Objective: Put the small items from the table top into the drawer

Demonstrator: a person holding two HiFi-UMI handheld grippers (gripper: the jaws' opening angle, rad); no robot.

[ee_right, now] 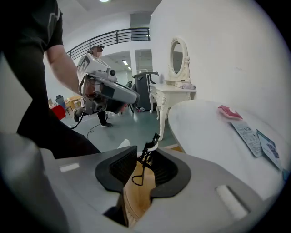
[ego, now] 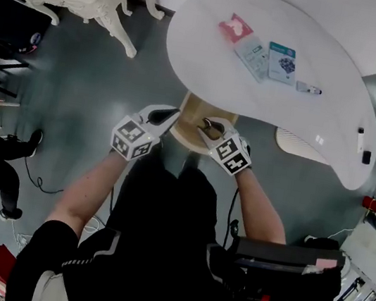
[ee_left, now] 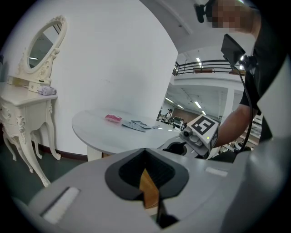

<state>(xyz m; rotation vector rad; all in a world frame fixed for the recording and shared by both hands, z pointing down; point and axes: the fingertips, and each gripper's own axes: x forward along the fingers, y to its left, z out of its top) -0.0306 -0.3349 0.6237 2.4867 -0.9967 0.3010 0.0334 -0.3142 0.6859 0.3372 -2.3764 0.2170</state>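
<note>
- Between the right gripper's (ee_right: 145,157) jaws sits what looks like an eyelash curler (ee_right: 144,164): thin black wire frame, finger loop hanging low, pale pad up top. The jaws are closed onto it about halfway and it's standing more or less upright.
- Right below it you can see the wooden drawer (ee_right: 136,198), so the curler is hovering over the drop spot, not in there yet.
- My guess on handling: super light, stiff metal, skinny and probably slick, so it could easily twist or slip between the pads. I'd hold it by the middle of the frame, not the loop or the curved head, and let go low.
- Left gripper (ee_left: 145,157) is just beside it over the same drawer, jaws a narrow crack apart, nothing in them.
- Further out on the white table (ego: 207,78), well apart from the grippers: a pink packet (ego: 235,27), two flat cards (ego: 267,59) lying side by side, and a small pen-like thing (ego: 309,88). The cards look flat enough to need pinching by an edge.
</note>
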